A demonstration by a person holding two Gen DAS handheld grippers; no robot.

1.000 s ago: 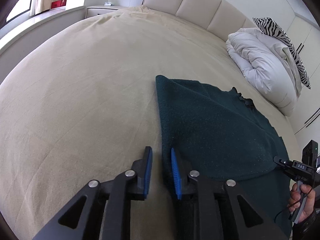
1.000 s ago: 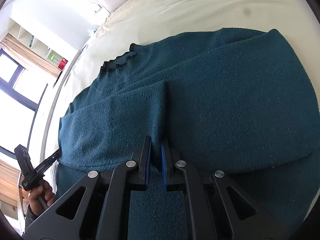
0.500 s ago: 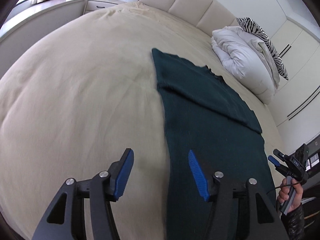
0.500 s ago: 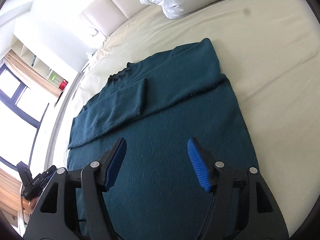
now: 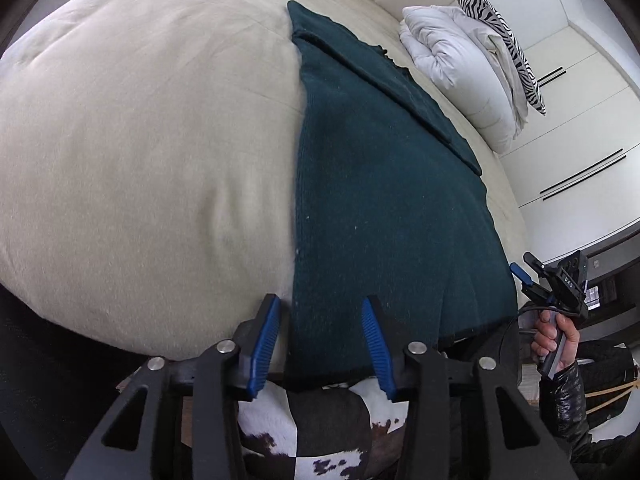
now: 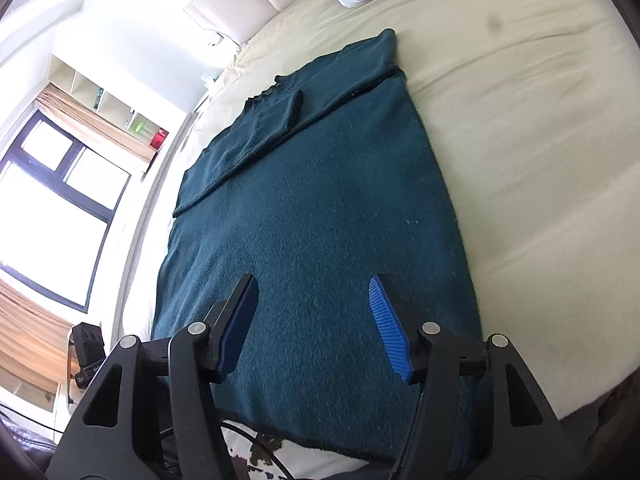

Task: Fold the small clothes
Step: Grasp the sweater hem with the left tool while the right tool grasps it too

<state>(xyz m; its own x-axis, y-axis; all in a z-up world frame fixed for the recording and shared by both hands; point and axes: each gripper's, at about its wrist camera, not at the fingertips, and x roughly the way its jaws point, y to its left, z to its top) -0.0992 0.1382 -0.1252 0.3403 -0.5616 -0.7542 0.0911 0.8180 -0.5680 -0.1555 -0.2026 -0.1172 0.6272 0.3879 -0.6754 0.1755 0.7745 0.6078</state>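
Teal knit sweater (image 6: 320, 216) lies flat on bed (image 6: 520, 140), sleeves folded across.

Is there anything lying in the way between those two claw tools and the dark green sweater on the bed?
Nothing visible does. The left gripper and right gripper both hang open just above the near end of the teal sweater, with only air between. The sweater lies flat on the cream bed; the white duvet sits well beyond it.

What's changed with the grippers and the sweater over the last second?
Both grippers let go of the teal sweater and pulled back to its near hem. The left gripper and right gripper now stand open, jaws lately closing a little. The sweater stays flat, sleeves folded in.
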